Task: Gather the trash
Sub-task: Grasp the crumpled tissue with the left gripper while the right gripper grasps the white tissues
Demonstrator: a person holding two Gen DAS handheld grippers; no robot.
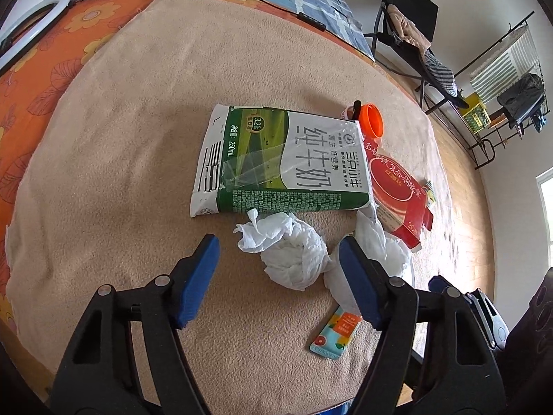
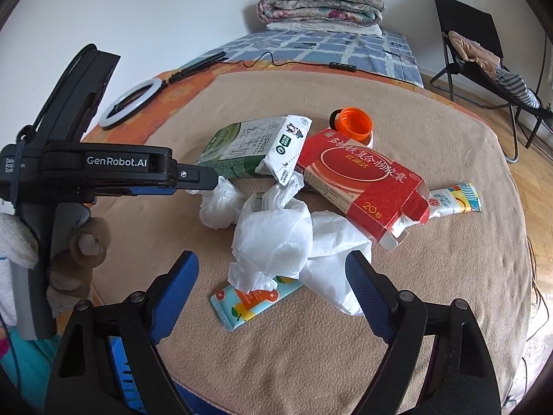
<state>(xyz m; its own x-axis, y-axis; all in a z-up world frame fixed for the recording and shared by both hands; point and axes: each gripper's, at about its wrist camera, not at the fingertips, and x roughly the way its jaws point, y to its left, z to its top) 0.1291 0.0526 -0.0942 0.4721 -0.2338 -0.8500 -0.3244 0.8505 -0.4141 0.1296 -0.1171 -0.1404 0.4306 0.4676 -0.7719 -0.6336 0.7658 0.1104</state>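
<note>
Two grippers, left gripper [image 1: 278, 278] and right gripper [image 2: 273, 297], gape empty; I'd pinch the light, soft crumpled white tissue wad [image 1: 293, 259] mid-bulge.

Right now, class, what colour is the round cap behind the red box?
Orange cap, clearest in the right wrist view.

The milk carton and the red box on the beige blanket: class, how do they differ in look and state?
The milk carton is green and white; the red box is red with white lettering. The milk carton looks squashed but closed, while the red box has an end flap hanging open. Crumpled tissue touches the carton's end; the red box partly covers a striped sachet. Both lie flat among the trash.
</note>
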